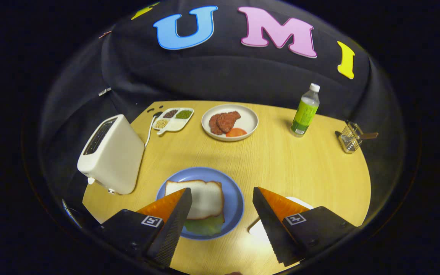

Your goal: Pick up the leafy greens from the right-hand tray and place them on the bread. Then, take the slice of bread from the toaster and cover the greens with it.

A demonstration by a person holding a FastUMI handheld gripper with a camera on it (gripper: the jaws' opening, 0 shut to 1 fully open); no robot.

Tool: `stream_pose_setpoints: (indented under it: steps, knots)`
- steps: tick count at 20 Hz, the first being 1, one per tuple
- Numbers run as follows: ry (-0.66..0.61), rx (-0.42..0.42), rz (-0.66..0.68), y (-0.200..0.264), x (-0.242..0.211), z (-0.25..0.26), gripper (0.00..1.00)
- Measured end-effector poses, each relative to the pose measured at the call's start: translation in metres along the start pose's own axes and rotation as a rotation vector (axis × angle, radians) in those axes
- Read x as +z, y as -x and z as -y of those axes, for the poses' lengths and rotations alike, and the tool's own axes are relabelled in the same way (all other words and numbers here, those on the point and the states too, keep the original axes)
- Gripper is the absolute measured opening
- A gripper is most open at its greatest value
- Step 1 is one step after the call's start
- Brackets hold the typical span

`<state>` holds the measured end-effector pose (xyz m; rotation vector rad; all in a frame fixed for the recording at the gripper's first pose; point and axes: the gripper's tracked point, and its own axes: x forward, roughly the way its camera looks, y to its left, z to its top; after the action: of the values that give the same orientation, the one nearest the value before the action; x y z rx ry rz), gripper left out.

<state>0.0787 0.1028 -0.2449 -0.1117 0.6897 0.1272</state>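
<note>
Worktop (281,164): pale wood grain, smooth, satin sheen. Toaster (111,154): cream shell, smooth, looks like plastic, softly glossy. Blue plate (235,198) just ahead of the open, empty tongs (222,200): glazed, smooth. Bread slice (204,196) on it: matt, porous crumb; leafy greens (204,226) beneath: slightly waxy. White plate (248,118) beyond: glossy ceramic look. Bottle (305,110): clear plastic, shiny label. Small basket (350,138): bright metal wire. Tong fingers (176,225): ridged inner faces, matt.

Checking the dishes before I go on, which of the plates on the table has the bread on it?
The blue plate, just ahead of the open fingers; the white plate beyond holds meat slices.
</note>
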Motion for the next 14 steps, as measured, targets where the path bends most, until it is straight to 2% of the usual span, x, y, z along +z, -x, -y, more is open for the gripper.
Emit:
stream_pose_setpoints:
  steps: [8, 11, 14]
  knots:
    - [0.02, -0.07, 0.404, 0.127, 0.116, 0.032, 1.0]
    - [-0.057, -0.095, 0.505, 0.16, 0.128, 0.052, 1.0]
    - [-0.09, -0.141, 0.551, 0.181, 0.114, 0.082, 0.99]
